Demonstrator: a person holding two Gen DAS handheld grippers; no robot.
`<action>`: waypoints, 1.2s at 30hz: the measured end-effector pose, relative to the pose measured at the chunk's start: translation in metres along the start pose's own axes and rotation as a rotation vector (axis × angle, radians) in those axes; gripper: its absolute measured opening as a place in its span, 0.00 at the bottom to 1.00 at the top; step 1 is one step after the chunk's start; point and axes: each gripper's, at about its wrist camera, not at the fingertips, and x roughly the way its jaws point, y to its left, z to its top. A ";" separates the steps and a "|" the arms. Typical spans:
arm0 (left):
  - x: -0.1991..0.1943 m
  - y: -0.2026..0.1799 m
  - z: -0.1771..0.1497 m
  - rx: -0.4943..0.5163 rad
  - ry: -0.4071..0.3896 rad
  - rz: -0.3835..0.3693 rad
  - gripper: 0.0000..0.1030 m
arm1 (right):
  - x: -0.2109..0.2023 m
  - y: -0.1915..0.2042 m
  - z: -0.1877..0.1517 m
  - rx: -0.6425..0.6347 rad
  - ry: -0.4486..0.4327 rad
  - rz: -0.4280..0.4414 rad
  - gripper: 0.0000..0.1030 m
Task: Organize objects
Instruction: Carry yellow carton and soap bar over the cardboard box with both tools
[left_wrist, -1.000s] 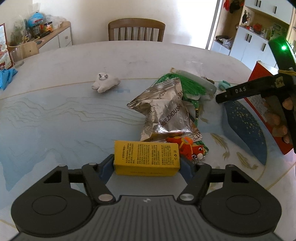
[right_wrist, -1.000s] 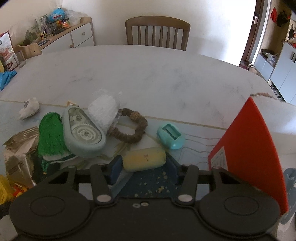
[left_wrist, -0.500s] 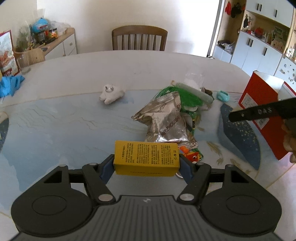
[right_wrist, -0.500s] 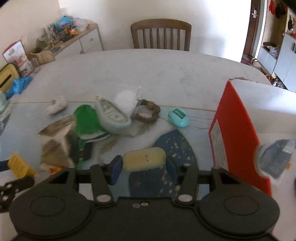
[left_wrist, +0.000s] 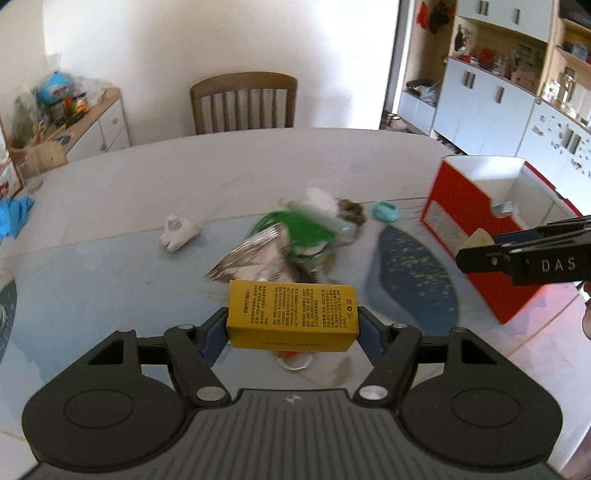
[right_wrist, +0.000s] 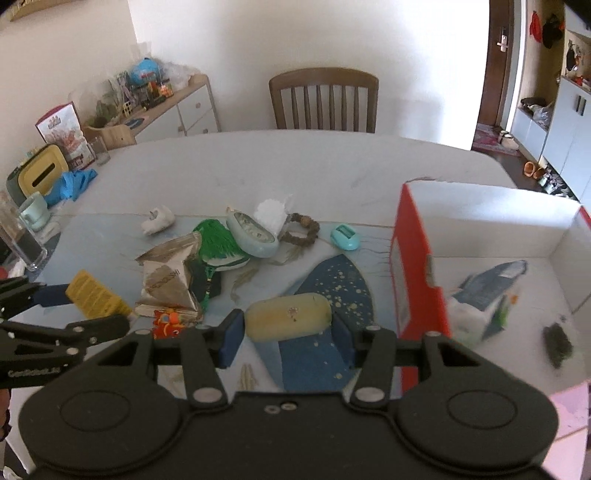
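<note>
Now raised clear of the table since a second ago: left gripper (left_wrist: 293, 325) pinching the yellow box (left_wrist: 293, 317) at lower centre, right gripper (right_wrist: 288, 330) pinching the yellow oblong piece (right_wrist: 288, 316). Red box (right_wrist: 417, 266), formerly edge-on, open at right with interior visible. Judged as transfer under way; remaining clutter (right_wrist: 207, 254) mid-frame to be cleared later.

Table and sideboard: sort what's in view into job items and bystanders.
Job items:
yellow box, in left gripper
yellow oblong case, in right gripper
red box
foil packet
teal sharpener

Bystanders:
chair
sideboard clutter
blue gloves
</note>
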 end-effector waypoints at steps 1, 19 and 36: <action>-0.003 -0.006 0.003 0.010 -0.002 -0.007 0.69 | -0.006 -0.002 -0.001 0.001 -0.008 -0.002 0.48; -0.021 -0.119 0.042 0.138 -0.058 -0.115 0.69 | -0.073 -0.076 -0.012 0.060 -0.110 -0.046 0.49; 0.011 -0.224 0.064 0.212 -0.042 -0.154 0.69 | -0.088 -0.173 -0.025 0.079 -0.115 -0.091 0.49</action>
